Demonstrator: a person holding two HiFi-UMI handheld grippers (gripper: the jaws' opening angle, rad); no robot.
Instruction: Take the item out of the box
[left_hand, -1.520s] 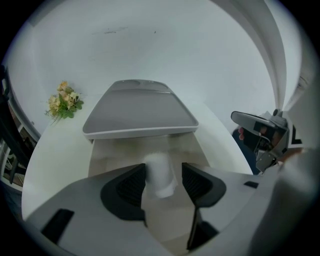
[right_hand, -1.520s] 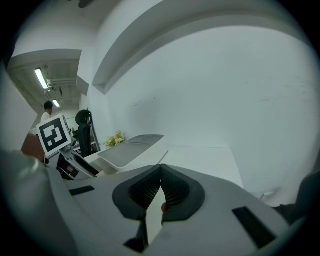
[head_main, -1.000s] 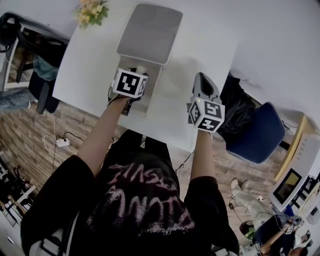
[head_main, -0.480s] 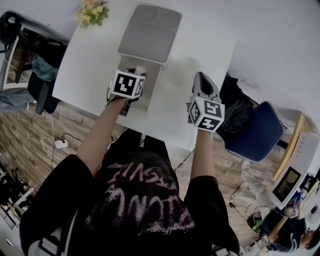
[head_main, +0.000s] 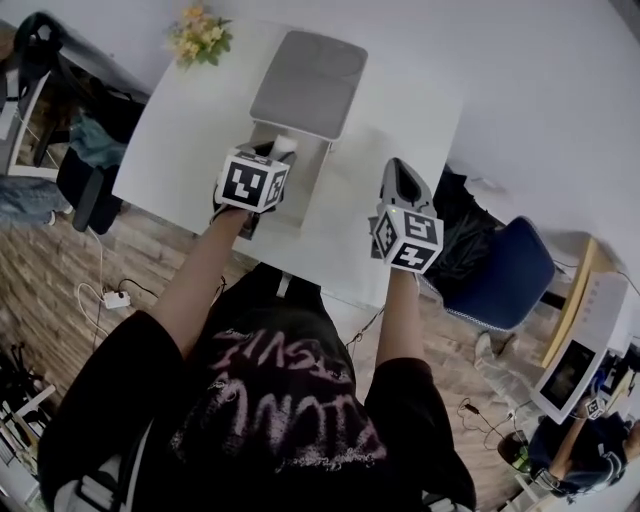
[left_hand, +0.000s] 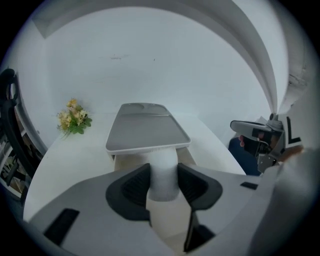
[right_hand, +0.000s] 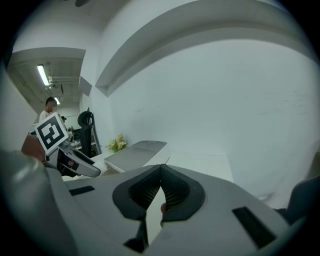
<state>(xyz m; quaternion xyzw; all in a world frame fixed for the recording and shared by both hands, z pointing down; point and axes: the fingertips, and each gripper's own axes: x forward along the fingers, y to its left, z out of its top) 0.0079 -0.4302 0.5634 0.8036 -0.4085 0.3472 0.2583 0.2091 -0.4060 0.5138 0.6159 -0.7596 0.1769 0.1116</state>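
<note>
White table (head_main: 170, 140) fills the middle of the head view, set against a pale wall, with a small bunch of flowers (head_main: 197, 30) at its far left corner and a blue chair (head_main: 505, 275) off to the right; on the table stands the box (head_main: 300, 190), its grey lid (head_main: 308, 85) swung open and lying flat beyond the pale tray.

The left gripper (left_hand: 164, 167) reaches over the open tray, pointing downward; its jaws stand fairly wide and both dark pads press on the item (left_hand: 163, 182), a white, rounded, upright cylinder that fills the gap between them; the item's top pokes out past the fingertips, just in front of the lid's near edge; whether its lower end has cleared the tray cannot be told, since the gripper's body covers it.

The right gripper (right_hand: 160, 170) hangs over the bare table to the right of the box, well apart from the item; its jaws meet at the tips, with nothing held between them.
</note>
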